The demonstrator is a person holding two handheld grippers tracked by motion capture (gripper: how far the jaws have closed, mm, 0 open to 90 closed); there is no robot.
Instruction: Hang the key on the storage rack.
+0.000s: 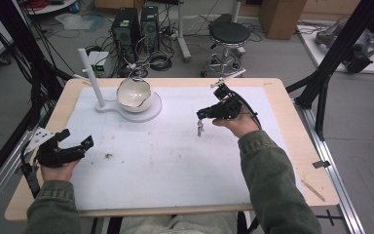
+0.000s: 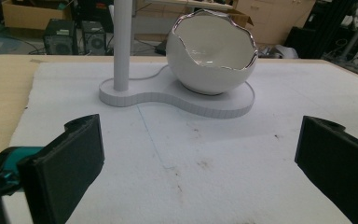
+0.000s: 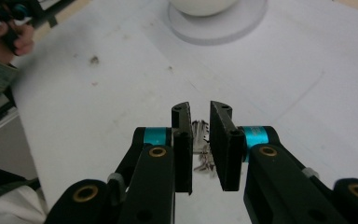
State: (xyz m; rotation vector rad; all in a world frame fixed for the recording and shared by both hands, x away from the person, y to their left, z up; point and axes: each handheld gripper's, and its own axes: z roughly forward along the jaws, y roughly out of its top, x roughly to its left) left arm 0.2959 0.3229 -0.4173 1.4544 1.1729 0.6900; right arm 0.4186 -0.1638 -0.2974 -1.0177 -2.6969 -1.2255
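While both forearms, in olive-green sleeves (image 1: 272,195), come in from the near edge of the table (image 1: 304,161), the two hands sit well apart over the white mat (image 1: 175,161). At the near left, the left hand (image 1: 58,169) holds the left gripper (image 1: 77,138) low over the mat's left margin, its jaws spread wide with nothing between them; in the left gripper view they stand at either side with bare, lightly stained mat in the gap. Farther in and to the right of centre, the right hand (image 1: 241,124) holds the right gripper (image 1: 200,115) raised above the mat, jaws pointing left and tipped downward. A small bunch of metal keys (image 1: 200,128) hangs from its tip, just over the mat. In the right gripper view the jaws stand drawn close together with a narrow gap, and the silvery keys show between and beyond them, pinched at their upper part; the blades dangle below, slim and dull grey, too small to count.

Beyond both hands, toward the far left of the mat, stands a white bowl (image 1: 135,94) shaped like a cracked eggshell, with a jagged silvery rim and a glossy inside. It rests on a flat white base (image 1: 151,113) from which a white post (image 1: 90,78) rises upright beside it.
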